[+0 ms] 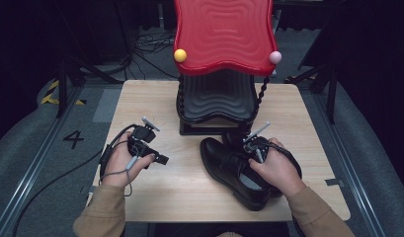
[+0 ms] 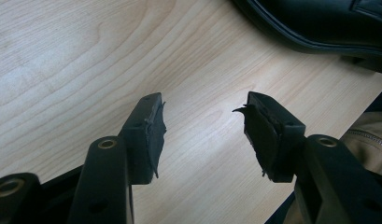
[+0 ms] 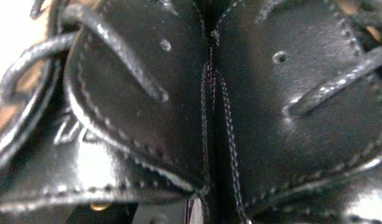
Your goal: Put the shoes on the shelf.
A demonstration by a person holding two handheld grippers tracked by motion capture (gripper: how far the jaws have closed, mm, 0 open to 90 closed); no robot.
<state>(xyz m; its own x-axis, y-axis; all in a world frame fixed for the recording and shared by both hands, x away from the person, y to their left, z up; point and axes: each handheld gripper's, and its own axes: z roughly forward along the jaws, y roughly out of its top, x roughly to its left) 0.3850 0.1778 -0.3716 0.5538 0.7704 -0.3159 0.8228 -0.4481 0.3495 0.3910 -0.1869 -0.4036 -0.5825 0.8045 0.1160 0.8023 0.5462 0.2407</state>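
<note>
Two black leather lace-up shoes stand side by side on the wooden table (image 1: pixel 180 187), right of centre. The left shoe (image 1: pixel 224 165) shows in full; a hand covers most of the right one. My right gripper (image 1: pixel 255 148) reaches down into the pair at the laces, its jaws hidden between the shoes. In the right gripper view the lace flaps of one shoe (image 3: pixel 132 93) and the other shoe (image 3: pixel 296 93) are pressed tight together. My left gripper (image 1: pixel 162 158) is held low over bare wood at the left, open with nothing between its jaws (image 2: pixel 203 105). A shoe's edge (image 2: pixel 319 23) lies beyond it.
A two-tier wavy rack stands at the table's far middle: a red top shelf (image 1: pixel 222 34) with a yellow ball (image 1: pixel 180 55) and a pink ball (image 1: pixel 274 57) at its corners, and a black lower shelf (image 1: pixel 217 96). Cables lie on the floor behind.
</note>
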